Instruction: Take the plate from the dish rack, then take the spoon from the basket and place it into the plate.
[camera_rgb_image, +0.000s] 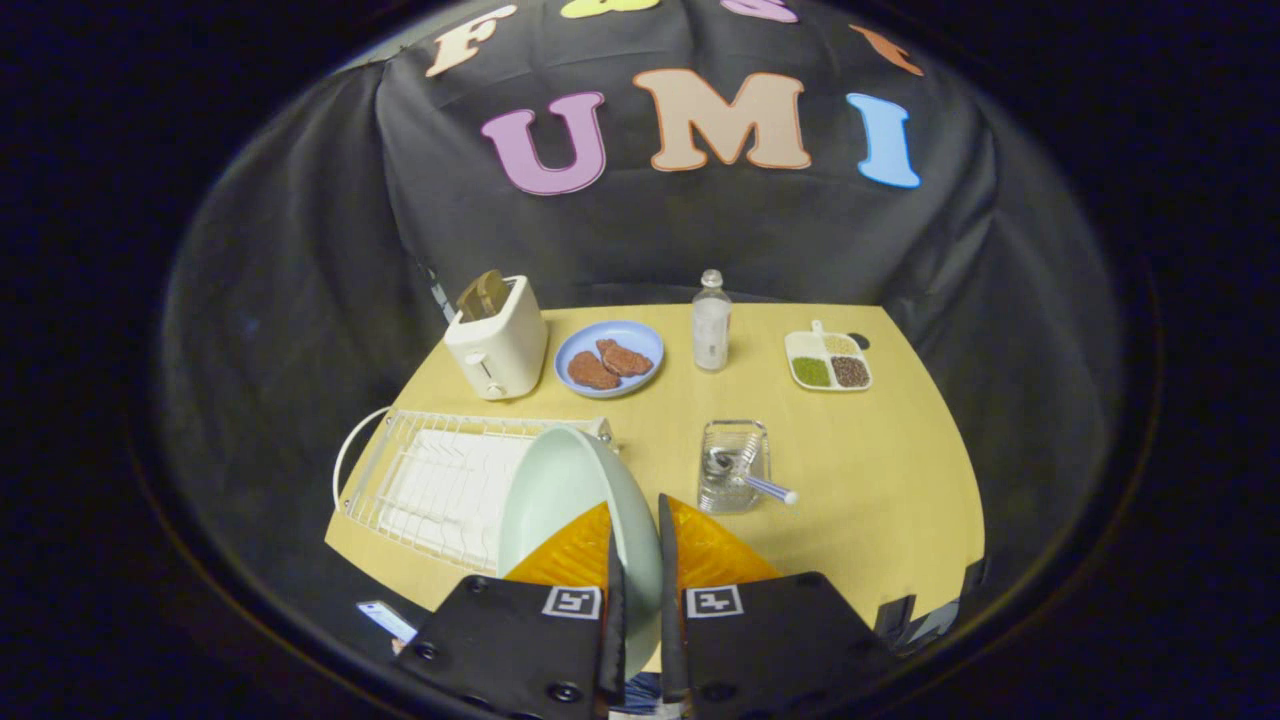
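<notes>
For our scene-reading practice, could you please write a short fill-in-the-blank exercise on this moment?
1. The gripper is shut on the rim of the pale green ____.
2. The spoon lies in the clear ____, beyond the fingers.
3. Bread slices stick out of the ____ beside the blue plate.
4. The white dish rack sits on the ____ table.

Missing words: plate; basket; toaster; yellow

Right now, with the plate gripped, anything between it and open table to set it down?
Nothing visible. The fingers are shut on the pale green plate, by the dish rack. The basket with the spoon stands just beyond, with bare table beside it.
</notes>
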